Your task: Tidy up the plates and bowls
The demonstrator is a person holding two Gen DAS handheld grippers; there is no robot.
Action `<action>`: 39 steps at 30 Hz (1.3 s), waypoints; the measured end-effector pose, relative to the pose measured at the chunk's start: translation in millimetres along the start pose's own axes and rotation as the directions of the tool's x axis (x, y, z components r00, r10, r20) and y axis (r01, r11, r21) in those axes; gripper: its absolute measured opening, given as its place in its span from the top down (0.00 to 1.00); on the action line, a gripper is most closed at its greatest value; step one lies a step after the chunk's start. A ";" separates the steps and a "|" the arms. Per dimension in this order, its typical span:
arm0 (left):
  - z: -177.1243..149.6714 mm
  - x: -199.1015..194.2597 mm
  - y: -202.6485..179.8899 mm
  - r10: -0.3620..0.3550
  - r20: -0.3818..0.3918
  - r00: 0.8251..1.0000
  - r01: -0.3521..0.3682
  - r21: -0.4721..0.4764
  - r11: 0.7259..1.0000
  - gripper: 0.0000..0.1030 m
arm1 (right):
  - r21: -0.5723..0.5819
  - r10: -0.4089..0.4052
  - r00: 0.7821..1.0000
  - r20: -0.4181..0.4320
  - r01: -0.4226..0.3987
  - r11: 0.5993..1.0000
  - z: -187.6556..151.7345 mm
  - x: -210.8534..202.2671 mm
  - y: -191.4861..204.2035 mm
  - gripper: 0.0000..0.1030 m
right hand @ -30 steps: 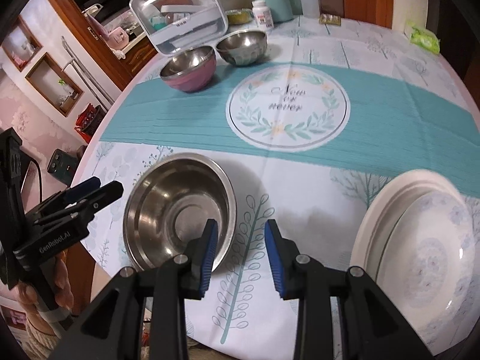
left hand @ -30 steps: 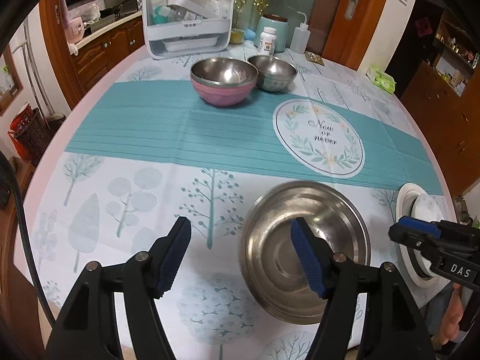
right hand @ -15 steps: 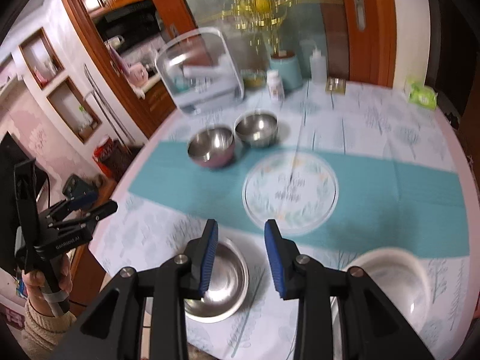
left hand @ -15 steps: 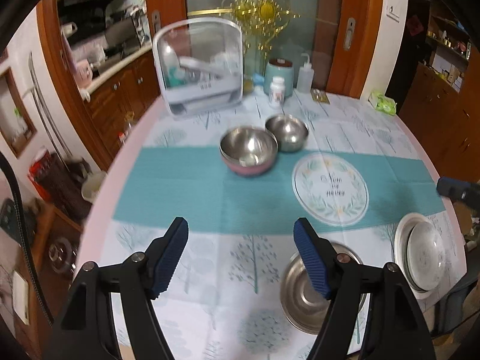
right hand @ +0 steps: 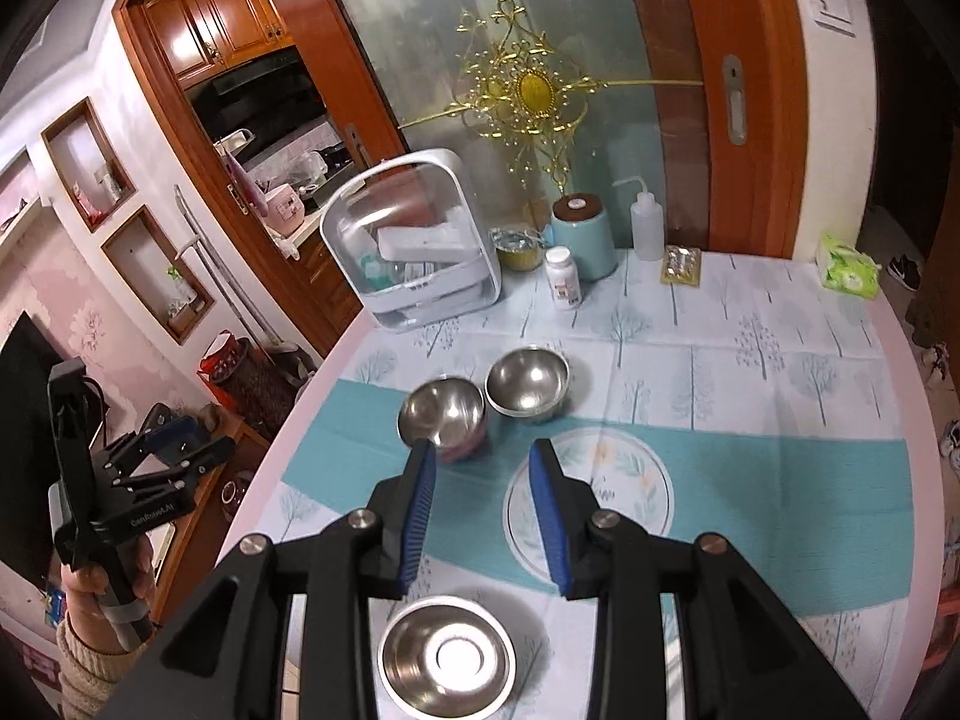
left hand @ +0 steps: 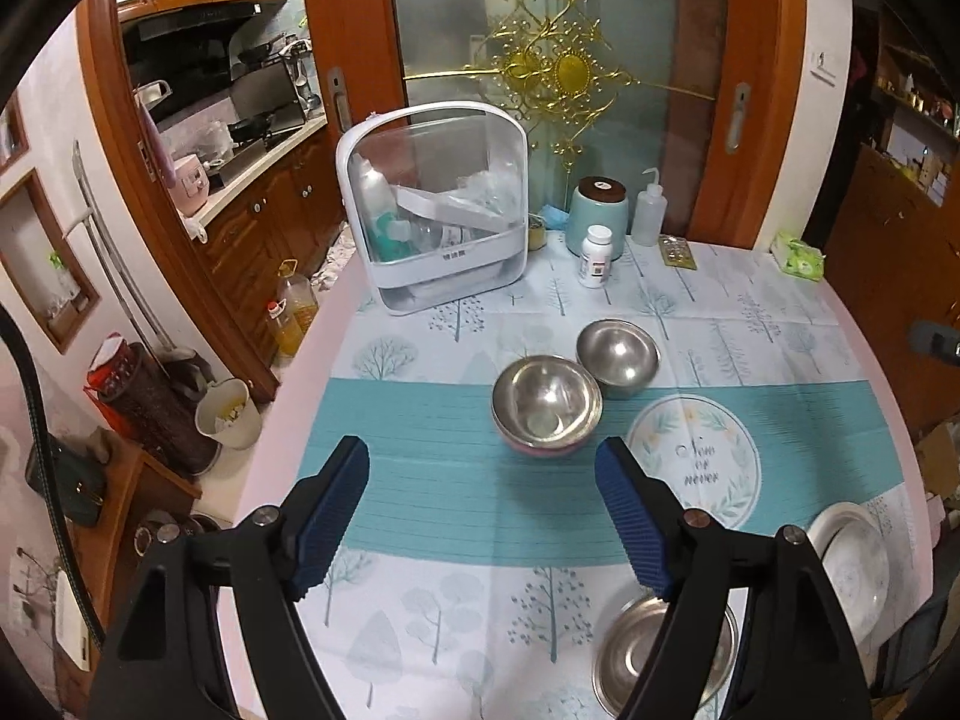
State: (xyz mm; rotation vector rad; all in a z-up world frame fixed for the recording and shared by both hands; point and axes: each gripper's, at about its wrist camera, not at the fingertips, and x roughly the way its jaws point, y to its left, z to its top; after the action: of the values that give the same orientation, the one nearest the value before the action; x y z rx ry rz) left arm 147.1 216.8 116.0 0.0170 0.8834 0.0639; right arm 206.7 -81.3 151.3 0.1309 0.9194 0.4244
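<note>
My left gripper (left hand: pixel 480 510) hangs high above the round table (left hand: pixel 420 594), its jaws opening with nothing between them. A large steel bowl (left hand: pixel 654 654) sits at the near edge, partly behind the right finger. To its right lies a white plate (left hand: pixel 852 570) with a shallow white bowl in it. Farther back are a steel bowl nested in a pink bowl (left hand: pixel 546 405) and a smaller steel bowl (left hand: pixel 618 357). My right gripper (right hand: pixel 483 510) is open and empty, above the large steel bowl (right hand: pixel 447 660). The left gripper (right hand: pixel 162 456) shows at the left, held by a hand (right hand: pixel 102 600).
A white dish box with a clear lid (left hand: pixel 432 210) stands at the table's far left. Beside it are a teal canister (left hand: pixel 597 210), a pill bottle (left hand: pixel 595 249), a squeeze bottle (left hand: pixel 651 210) and a green tissue pack (left hand: pixel 798 255). Cabinets and a bucket (left hand: pixel 228 414) stand left of the table.
Both grippers have risen and drawn back from the table, so the bowls and plate look smaller and lower. The left jaws stand a little wider. The dishes have not moved.
</note>
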 end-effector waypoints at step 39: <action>17.9 333.7 10.1 -0.051 -0.373 0.926 0.031 -0.059 0.998 0.36 | 0.135 0.080 0.883 -0.463 -0.019 0.991 -14.2 348.9 0.0 0.68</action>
State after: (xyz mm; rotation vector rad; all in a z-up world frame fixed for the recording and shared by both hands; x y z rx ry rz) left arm 371.6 248.1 -129.8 -0.0649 1.2649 0.0512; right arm 380.5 60.5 -116.3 0.1726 1.4258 0.4535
